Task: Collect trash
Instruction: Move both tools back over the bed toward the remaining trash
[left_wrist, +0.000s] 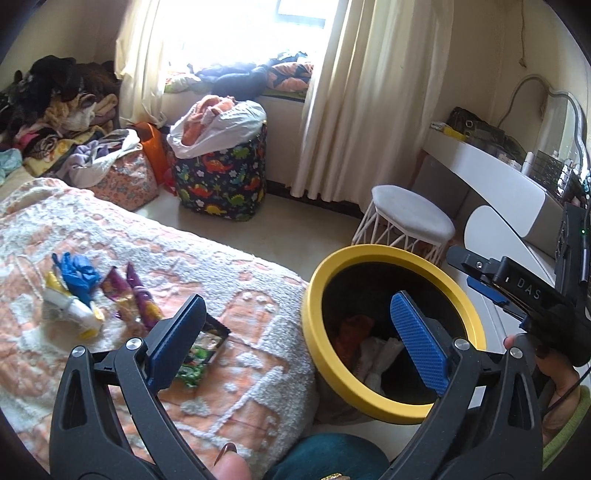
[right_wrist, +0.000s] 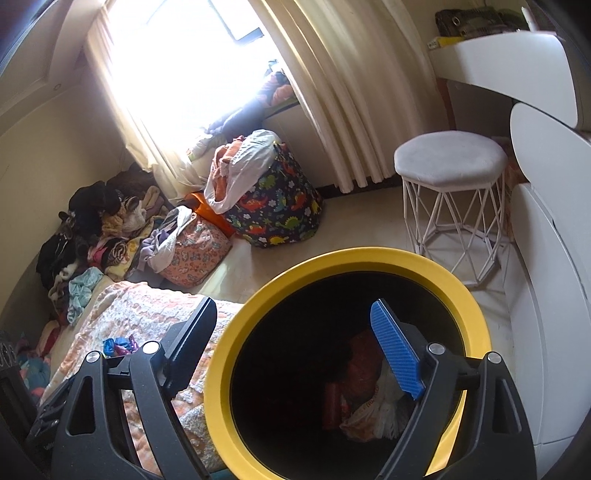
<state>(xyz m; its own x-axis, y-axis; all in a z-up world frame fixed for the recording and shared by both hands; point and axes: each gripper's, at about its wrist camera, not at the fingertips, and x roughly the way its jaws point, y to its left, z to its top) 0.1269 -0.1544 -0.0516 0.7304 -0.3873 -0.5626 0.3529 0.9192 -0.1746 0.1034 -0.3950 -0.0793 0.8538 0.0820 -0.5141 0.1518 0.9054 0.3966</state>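
The bed (left_wrist: 110, 236) carries the remaining trash ahead-left of the left tool (left_wrist: 295, 339); the yellow-rimmed bin (left_wrist: 388, 258) stands close beside it (a short carry); both tools, right tool (right_wrist: 295, 354) included, gape empty above the bin; wrappers (left_wrist: 133, 295) and blue glove (left_wrist: 75, 271) await.

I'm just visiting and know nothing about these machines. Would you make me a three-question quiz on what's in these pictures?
1. True or false: the left tool holds a wrapper.
2. Which item lies on the bedspread? A) blue glove B) spoon C) phone
3. Fill in: the bin's rim is coloured ____.

Key: 1 false, both tools stand open and empty, as does the right tool; 2 A, the blue glove; 3 yellow.
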